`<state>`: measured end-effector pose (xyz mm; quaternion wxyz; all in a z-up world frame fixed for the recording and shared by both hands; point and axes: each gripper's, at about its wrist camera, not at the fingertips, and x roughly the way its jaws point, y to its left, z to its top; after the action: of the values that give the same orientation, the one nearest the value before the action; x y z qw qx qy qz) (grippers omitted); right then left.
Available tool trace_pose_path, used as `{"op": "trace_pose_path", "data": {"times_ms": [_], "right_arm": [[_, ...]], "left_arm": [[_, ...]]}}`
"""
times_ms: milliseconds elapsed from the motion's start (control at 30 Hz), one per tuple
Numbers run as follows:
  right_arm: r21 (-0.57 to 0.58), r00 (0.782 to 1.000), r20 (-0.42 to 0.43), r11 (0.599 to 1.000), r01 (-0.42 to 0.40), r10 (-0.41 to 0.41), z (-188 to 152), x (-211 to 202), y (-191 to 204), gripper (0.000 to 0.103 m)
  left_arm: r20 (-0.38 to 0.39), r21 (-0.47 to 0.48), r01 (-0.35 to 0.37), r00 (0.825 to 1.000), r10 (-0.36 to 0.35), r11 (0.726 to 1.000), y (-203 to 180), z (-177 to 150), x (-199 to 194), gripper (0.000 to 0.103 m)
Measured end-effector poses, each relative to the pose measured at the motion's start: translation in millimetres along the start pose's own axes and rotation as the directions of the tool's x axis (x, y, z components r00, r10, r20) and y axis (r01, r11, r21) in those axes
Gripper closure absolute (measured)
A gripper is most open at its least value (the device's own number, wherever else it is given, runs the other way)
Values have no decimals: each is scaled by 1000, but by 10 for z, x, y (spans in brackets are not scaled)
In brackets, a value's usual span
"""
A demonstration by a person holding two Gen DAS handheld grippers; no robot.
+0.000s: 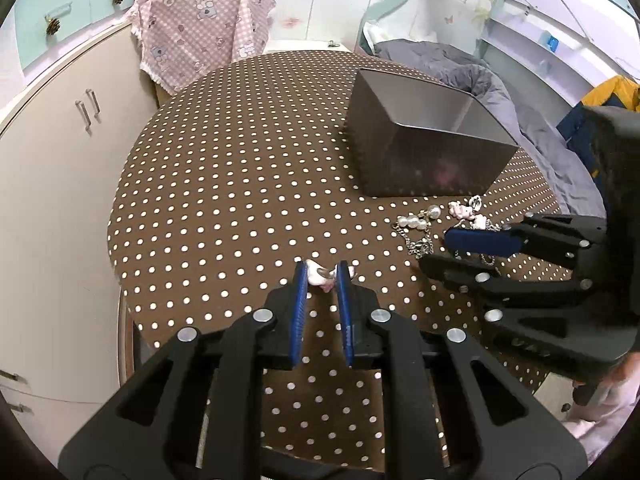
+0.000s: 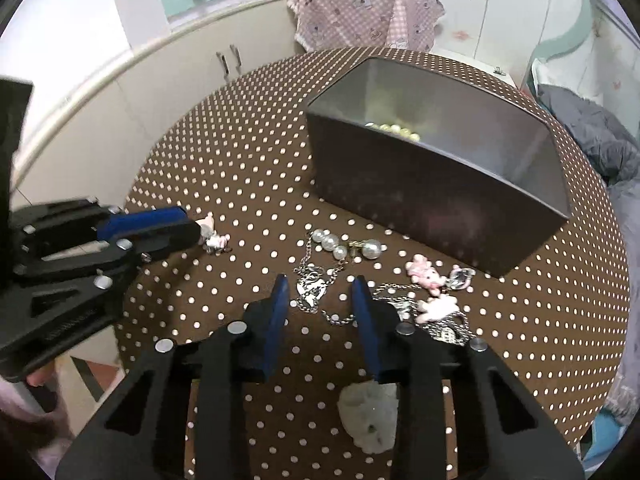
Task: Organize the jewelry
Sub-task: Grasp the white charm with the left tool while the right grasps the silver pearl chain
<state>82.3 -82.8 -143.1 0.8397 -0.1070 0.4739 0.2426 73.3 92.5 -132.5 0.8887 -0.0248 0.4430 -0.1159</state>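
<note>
Round table w/ brown white-dotted cloth, and on it a dark grey open rectangular metal box, sitting toward the far right side. In the right wrist view, a string of pale pearl beads lies inside the box by its near wall.

Left gripper: blue pads nearly together, pinched on a small pink-and-white charm piece right at the tips. Charm is clamped; the right wrist view shows it poking out past the fingertips just above the cloth, though contact w/ the cloth can't be told.

Right gripper: jaws part-way closed, blue pads apart w/ a gap. Between and just ahead of the tips lies a silver chain with a flat metal pendant on the cloth. Pads don't look to be pressing on it; nothing gripped as far as can be seen.

Rest of the loose jewelry sits in front of the box's near wall: a cluster of white pearl beads on a chain w/ one larger pearl to the right, then pink cartoon-figure charms farther right, tangled w/ more silver chain. A whitish lumpy piece lies under the right gripper's body, near the table edge; what it is can't be told.

Behind the table: a pink checked bear-print cloth draped over something, cream cupboards at left.
</note>
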Motion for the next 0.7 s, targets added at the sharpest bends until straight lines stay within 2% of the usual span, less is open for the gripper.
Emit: {"op": "trace_pose_path", "data": {"times_ms": [133, 267, 433, 500, 533, 567, 700], "right_arm": [[-26, 1000, 3, 999, 20, -20, 19, 51, 58, 75], [-50, 999, 6, 998, 37, -37, 17, 58, 72, 89], [-44, 1000, 10, 999, 17, -16, -30, 32, 52, 91], [-26, 1000, 13, 1000, -8, 8, -34, 7, 31, 95], [-16, 1000, 17, 1000, -20, 21, -42, -25, -2, 96], [-11, 999, 22, 1000, -24, 25, -37, -50, -23, 98], [6, 999, 25, 1000, -31, 31, -27, -82, -84, 98]], "left_arm": [[4, -2, 9, 1000, -9, 1000, 9, 7, -10, 88], [2, 4, 20, 1000, -20, 1000, -3, 14, 8, 88], [14, 8, 26, 1000, -26, 1000, 11, 5, -25, 87], [14, 9, 28, 1000, -28, 1000, 32, 4, -39, 73], [12, 6, 21, 1000, -21, 1000, 45, -2, -38, 48], [15, 6, 15, 1000, -15, 1000, 63, -12, -41, 41], [9, 13, 25, 1000, -25, 1000, 50, -19, -19, 41]]}}
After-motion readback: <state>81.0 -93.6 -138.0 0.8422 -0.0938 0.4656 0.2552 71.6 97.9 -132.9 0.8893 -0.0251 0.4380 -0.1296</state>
